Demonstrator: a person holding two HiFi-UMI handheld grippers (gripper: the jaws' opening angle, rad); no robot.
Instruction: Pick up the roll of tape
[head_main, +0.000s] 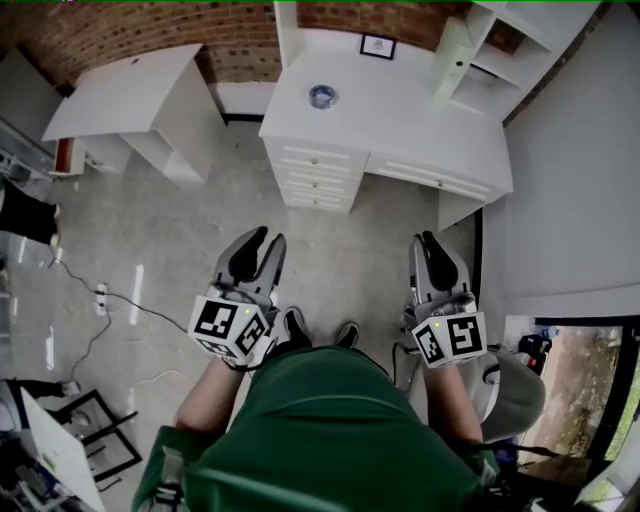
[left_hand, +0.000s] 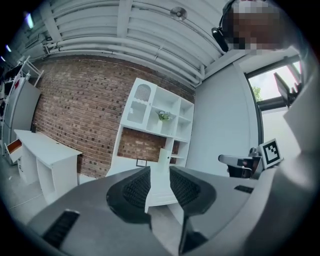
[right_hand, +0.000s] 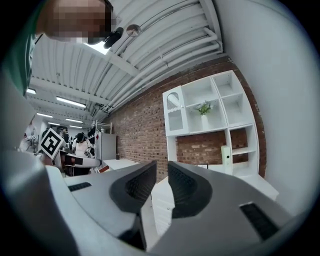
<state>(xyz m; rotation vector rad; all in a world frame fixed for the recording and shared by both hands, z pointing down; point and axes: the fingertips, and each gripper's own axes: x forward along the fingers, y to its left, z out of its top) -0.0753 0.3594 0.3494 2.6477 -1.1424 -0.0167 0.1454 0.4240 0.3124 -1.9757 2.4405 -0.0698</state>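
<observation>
Standing on the glossy grey floor (head_main: 180, 230), I hold my left hand-held gripper (head_main: 268, 238) and right hand-held gripper (head_main: 424, 240) level, each with its ribbed black jaws only narrowly apart and empty. The roll of tape (head_main: 322, 96), a small bluish ring, lies flat on the far white counter (head_main: 400, 120), well apart from both. A dark-framed picture (head_main: 378, 46) stands beyond it to the right. Drawers (head_main: 315, 175) front the counter below it. A second white desk (head_main: 130, 90) stands far left.
</observation>
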